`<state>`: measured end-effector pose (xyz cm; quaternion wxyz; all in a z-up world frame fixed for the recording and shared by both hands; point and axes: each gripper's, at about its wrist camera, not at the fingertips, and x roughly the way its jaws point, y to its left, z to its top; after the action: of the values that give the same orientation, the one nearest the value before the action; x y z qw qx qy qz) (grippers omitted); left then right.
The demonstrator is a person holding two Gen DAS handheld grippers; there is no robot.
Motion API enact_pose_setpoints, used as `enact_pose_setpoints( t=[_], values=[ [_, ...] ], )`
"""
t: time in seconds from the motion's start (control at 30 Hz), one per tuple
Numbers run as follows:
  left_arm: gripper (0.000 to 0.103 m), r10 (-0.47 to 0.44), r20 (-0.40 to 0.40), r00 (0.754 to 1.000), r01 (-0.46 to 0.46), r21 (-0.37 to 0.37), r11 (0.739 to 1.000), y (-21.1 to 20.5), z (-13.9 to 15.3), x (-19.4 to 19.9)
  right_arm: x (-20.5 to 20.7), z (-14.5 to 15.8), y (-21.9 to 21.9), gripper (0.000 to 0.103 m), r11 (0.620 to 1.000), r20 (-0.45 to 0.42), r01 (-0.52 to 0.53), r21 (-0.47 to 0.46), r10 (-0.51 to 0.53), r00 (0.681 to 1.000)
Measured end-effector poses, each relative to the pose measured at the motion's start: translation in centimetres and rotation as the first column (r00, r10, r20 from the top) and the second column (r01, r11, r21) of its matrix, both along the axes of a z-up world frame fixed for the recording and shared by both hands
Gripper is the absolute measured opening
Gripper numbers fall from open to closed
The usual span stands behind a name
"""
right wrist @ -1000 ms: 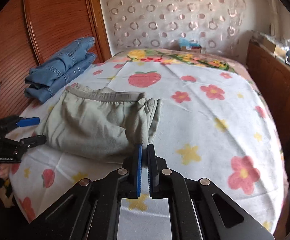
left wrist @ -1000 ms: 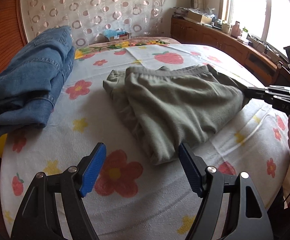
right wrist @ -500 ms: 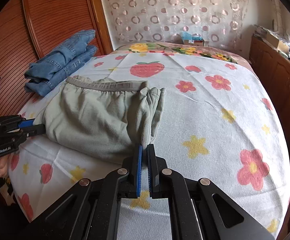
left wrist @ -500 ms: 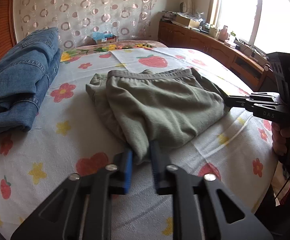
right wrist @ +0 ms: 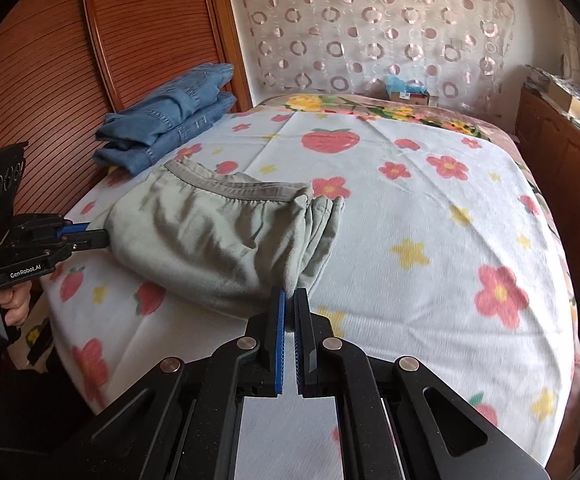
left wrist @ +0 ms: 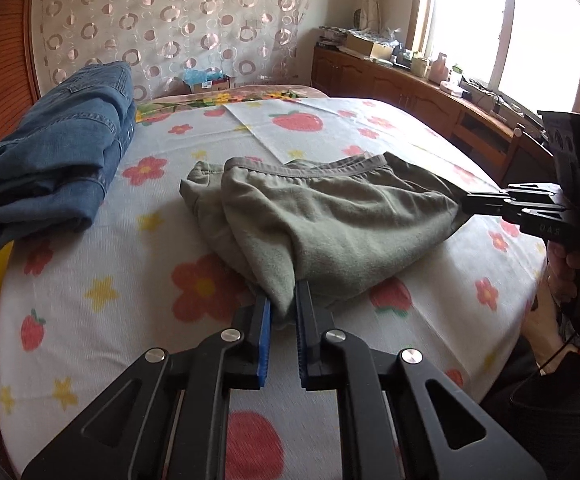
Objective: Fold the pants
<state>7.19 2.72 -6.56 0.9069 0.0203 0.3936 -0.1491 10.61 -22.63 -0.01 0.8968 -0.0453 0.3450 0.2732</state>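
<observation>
Grey-green pants (left wrist: pixel 330 216) lie folded on the flowered bed sheet (left wrist: pixel 89 292), waistband toward the far side. My left gripper (left wrist: pixel 282 312) is shut on the near corner of the pants. My right gripper (right wrist: pixel 289 308) is shut on the opposite near corner of the pants (right wrist: pixel 217 236). Each gripper shows in the other's view, the right one at the pants' right edge (left wrist: pixel 470 204) and the left one at their left edge (right wrist: pixel 89 234). The gripped edge is lifted slightly off the sheet.
Folded blue jeans (left wrist: pixel 61 160) lie at the left of the bed, against a wooden headboard (right wrist: pixel 89 60). A wooden cabinet (left wrist: pixel 410 88) with clutter runs along the right under a window. A small box (left wrist: pixel 205 80) sits at the far end.
My left gripper went from open to shut on the pants corner. Both grippers have drawn the pants' near edge up and toward me; the fabric is more bunched.
</observation>
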Motion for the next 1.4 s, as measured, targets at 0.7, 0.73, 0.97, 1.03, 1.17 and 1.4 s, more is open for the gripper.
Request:
enact_pose_setpoints(
  t=[0.7,0.73,0.97,1.03,1.17,1.4],
  values=[
    [0.047,0.059,-0.004,0.998,-0.059,0.037,0.998,0.5,-0.2,0.5,-1.2,0.4,-0.8,0.007,0.998,0.000,0.055,-0.011,-0.055,0.998],
    [0.048,0.067,-0.006,0.998,-0.066,0.035,0.997,0.7,-0.2,0.8,-1.2,0.4,-0.6,0.007,0.998,0.003,0.054,-0.013,-0.054,0.999],
    [0.078,0.107,-0.004,0.994,-0.107,0.002,0.994,1.5,0.1,2.3,-0.4,0.8,0.2,0.024,0.999,0.029,0.043,-0.004,-0.043,0.999],
    [0.078,0.116,0.000,0.993,-0.116,-0.011,0.993,1.5,0.3,2.9,0.0,1.0,0.5,0.025,0.999,0.035,0.040,0.001,-0.040,0.999],
    [0.078,0.107,0.021,0.994,-0.107,-0.013,0.994,1.1,0.9,3.9,1.6,1.3,1.2,0.025,1.000,0.038,0.029,0.002,-0.029,0.999],
    [0.078,0.102,0.018,0.995,-0.102,0.014,0.995,0.4,0.7,6.4,5.3,0.6,2.7,0.025,1.000,0.004,0.014,0.016,-0.014,1.000]
  ],
)
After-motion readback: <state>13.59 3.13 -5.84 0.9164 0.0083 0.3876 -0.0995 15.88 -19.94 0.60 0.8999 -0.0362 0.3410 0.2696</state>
